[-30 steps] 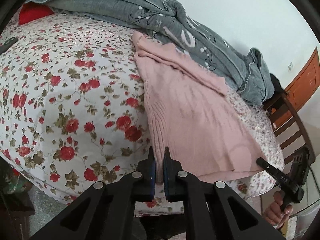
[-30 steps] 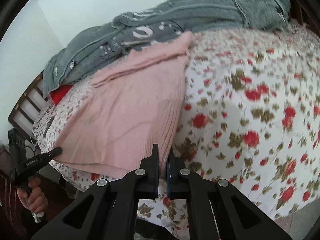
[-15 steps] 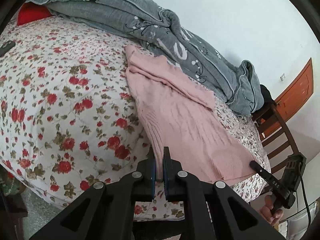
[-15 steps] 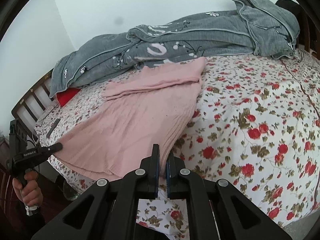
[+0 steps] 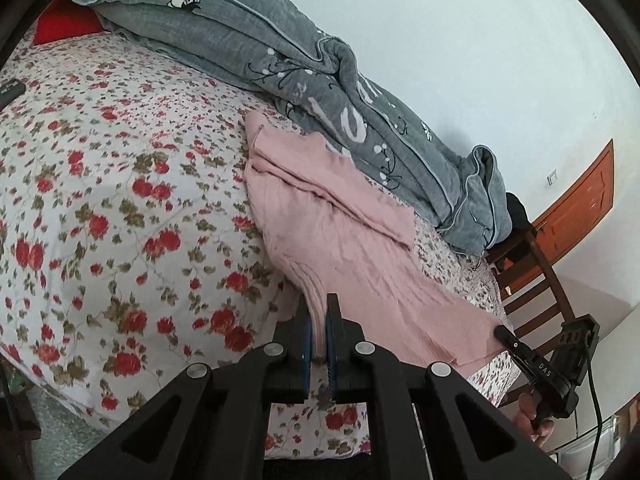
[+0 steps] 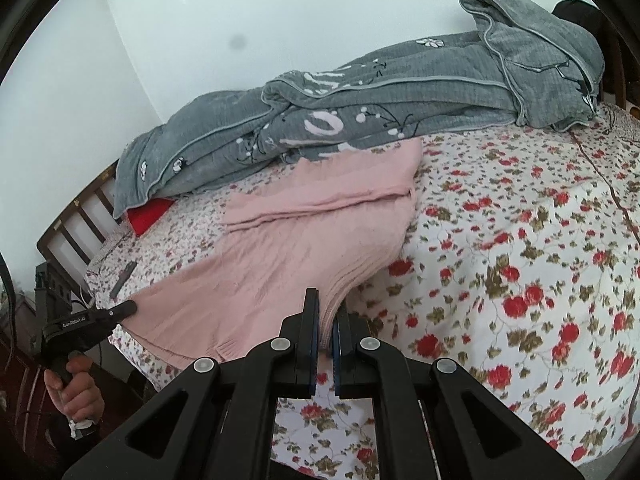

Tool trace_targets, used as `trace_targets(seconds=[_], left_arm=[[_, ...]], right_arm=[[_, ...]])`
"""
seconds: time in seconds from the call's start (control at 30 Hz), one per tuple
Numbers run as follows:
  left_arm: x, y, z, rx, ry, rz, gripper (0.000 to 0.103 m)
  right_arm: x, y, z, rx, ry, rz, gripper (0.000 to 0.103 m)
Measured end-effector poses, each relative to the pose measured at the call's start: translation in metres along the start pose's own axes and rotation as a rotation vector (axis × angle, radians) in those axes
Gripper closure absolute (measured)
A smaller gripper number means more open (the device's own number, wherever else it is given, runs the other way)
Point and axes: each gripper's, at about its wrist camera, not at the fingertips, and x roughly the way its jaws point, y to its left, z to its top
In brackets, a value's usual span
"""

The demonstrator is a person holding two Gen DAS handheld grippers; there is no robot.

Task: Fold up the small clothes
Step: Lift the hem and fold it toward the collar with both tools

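Pink top (image 5: 344,240) higher off floral bed (image 5: 100,200) (w/ quilt (image 6: 360,100))

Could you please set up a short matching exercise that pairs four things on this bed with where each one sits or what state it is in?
Things:
1. pink knitted garment
2. grey flower-print quilt
3. red pillow
4. left gripper

Places or states:
A. bunched along the wall side of the bed
B. partly tucked under the quilt by the headboard
C. near edge lifted off the sheet at two corners
D. shut on a garment corner

Pairs: 1-C, 2-A, 3-B, 4-D
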Motion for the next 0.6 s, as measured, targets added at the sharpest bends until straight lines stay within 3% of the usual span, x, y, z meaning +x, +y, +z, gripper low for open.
trace_targets(seconds=[0.33, 0.6], left_arm=[[0.011, -0.019, 0.059, 0.04, -0.036, 0.017, 0.096], [0.052, -0.032, 0.114, 0.056, -0.082, 0.078, 0.096]], right_arm=[[0.019, -0.004, 0.054, 0.046, -0.029, 0.023, 0.098], [0.053, -0.015, 0.104, 0.088, -0.046, 0.015, 0.098]])
